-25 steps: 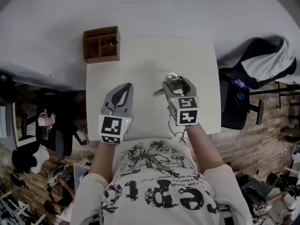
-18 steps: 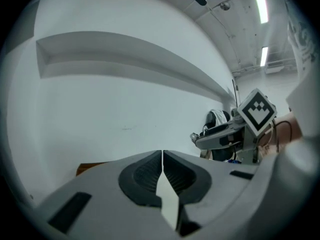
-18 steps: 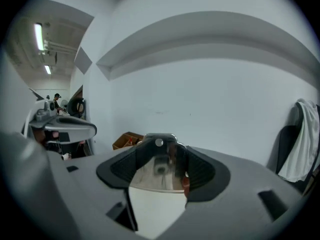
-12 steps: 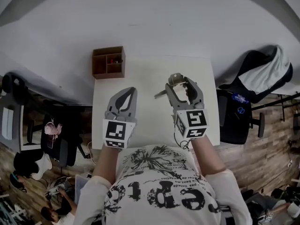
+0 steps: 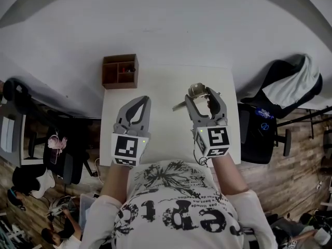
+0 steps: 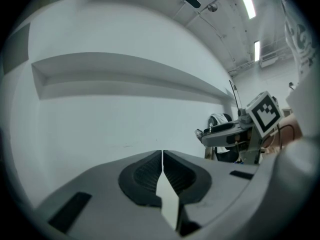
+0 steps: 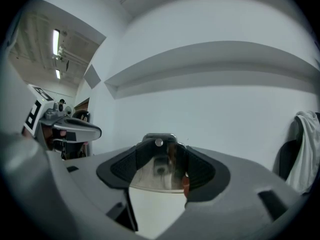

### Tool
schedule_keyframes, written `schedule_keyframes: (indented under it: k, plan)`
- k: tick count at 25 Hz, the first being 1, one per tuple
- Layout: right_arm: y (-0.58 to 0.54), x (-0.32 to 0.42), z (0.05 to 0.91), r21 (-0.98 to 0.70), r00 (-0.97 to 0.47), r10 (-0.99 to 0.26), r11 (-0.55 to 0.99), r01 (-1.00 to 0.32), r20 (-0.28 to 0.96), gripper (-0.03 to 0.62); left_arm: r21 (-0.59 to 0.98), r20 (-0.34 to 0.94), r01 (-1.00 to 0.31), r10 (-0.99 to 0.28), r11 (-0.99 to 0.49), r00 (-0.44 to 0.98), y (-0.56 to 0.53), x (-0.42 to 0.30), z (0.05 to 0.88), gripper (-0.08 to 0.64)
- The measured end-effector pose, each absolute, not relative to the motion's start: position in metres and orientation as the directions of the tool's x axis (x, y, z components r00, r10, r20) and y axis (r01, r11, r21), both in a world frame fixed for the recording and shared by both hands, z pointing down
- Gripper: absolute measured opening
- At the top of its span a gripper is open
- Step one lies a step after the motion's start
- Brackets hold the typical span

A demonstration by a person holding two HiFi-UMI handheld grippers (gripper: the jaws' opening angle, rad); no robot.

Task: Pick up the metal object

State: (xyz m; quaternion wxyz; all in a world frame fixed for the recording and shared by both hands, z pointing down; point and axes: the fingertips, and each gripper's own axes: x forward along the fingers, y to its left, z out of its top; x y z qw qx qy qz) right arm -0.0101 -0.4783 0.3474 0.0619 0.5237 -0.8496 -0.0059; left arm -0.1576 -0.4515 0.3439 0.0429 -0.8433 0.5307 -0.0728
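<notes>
The metal object [image 5: 195,91] is a shiny steel tool with a thin handle that sticks out to the left. My right gripper [image 5: 203,93] is shut on it and holds it up over the white table [image 5: 165,82]. In the right gripper view the polished metal object [image 7: 159,168] fills the gap between the dark pads. My left gripper [image 5: 137,104] hovers above the table's left half, shut with nothing in it; in the left gripper view its pads [image 6: 145,176] meet along a thin line.
A brown wooden organizer box [image 5: 120,71] with small compartments stands at the table's far left corner. A black chair with a white garment [image 5: 280,95] stands to the right of the table. Dark chairs and clutter [image 5: 31,154] crowd the floor on the left.
Both grippers have risen and sit a little farther from the table. The right one still holds the metal object; the left stays shut.
</notes>
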Motion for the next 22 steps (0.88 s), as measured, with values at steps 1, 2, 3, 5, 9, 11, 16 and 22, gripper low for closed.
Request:
schedule_keyframes:
  k: [1, 2, 3, 5, 9, 11, 16, 22]
  plan:
    - [-0.478, -0.011, 0.347, 0.076, -0.446, -0.890, 0.454, -0.888, 0.094, 0.279, -0.148, 0.078, -0.891, -0.904, -0.428, 0.421, -0.452, -0.159, 0.344, 0.012]
    - [-0.477, -0.011, 0.346, 0.077, -0.449, -0.889, 0.456, -0.887, 0.092, 0.279, -0.145, 0.079, -0.894, -0.906, -0.423, 0.416, -0.453, -0.160, 0.344, 0.012]
    - [-0.477, -0.012, 0.346, 0.078, -0.451, -0.888, 0.457, -0.886, 0.091, 0.279, -0.141, 0.080, -0.897, -0.908, -0.418, 0.410, -0.453, -0.162, 0.344, 0.012]
    - [-0.476, -0.013, 0.348, 0.078, -0.453, -0.887, 0.460, -0.885, 0.092, 0.279, -0.132, 0.082, -0.902, -0.912, -0.410, 0.402, -0.455, -0.165, 0.345, 0.012]
    - [-0.473, -0.015, 0.346, 0.078, -0.453, -0.888, 0.459, -0.885, 0.078, 0.279, -0.128, 0.092, -0.906, -0.915, -0.402, 0.393, -0.454, -0.170, 0.347, 0.012]
    - [-0.471, -0.018, 0.345, 0.079, -0.456, -0.887, 0.461, -0.884, 0.073, 0.279, -0.129, 0.093, -0.908, -0.917, -0.398, 0.389, -0.454, -0.172, 0.347, 0.012]
    - [-0.468, -0.020, 0.348, 0.070, -0.461, -0.884, 0.467, -0.882, 0.081, 0.279, -0.130, 0.094, -0.912, -0.920, -0.389, 0.379, -0.451, -0.174, 0.346, 0.012]
    - [-0.463, -0.021, 0.352, 0.053, -0.453, -0.887, 0.458, -0.887, 0.094, 0.279, -0.129, 0.095, -0.911, -0.919, -0.392, 0.382, -0.447, -0.172, 0.347, 0.012]
